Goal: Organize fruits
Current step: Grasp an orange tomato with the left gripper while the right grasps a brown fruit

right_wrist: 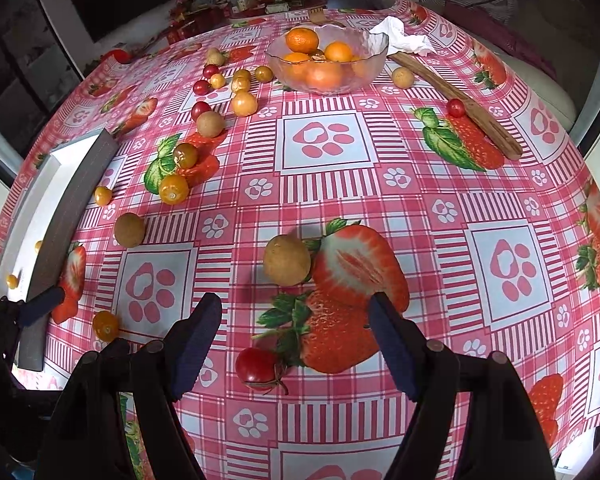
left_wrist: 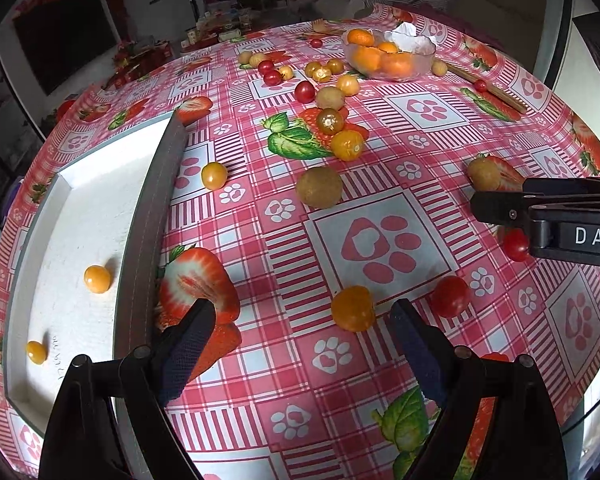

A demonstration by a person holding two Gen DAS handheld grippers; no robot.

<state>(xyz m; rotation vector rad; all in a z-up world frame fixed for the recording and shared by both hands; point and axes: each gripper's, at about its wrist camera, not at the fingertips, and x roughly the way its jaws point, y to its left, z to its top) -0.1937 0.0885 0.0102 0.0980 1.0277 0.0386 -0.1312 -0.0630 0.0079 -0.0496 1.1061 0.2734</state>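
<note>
On the desk (left_wrist: 380, 208), in the left wrist view, the left tongs (left_wrist: 302, 312) hang wide open and hold nothing. An orange fruit (left_wrist: 353, 308) lies between their tips on the cloth, apart from both pads, with a red tomato (left_wrist: 451, 296) just beside the right tip. A white tray (left_wrist: 80, 240) with a grey rim sits at the left edge, two small orange fruits (left_wrist: 97, 278) inside. More fruit is scattered toward the far edge, where a glass bowl (left_wrist: 416, 74) holds oranges. The right tongs enter from the right.

Seen from the right wrist, the right tongs (right_wrist: 296, 306) are likewise wide open and empty. A brown fruit (right_wrist: 287, 260) lies just beyond the tips; a stemmed tomato (right_wrist: 257, 365) lies between the fingers, touching neither.
</note>
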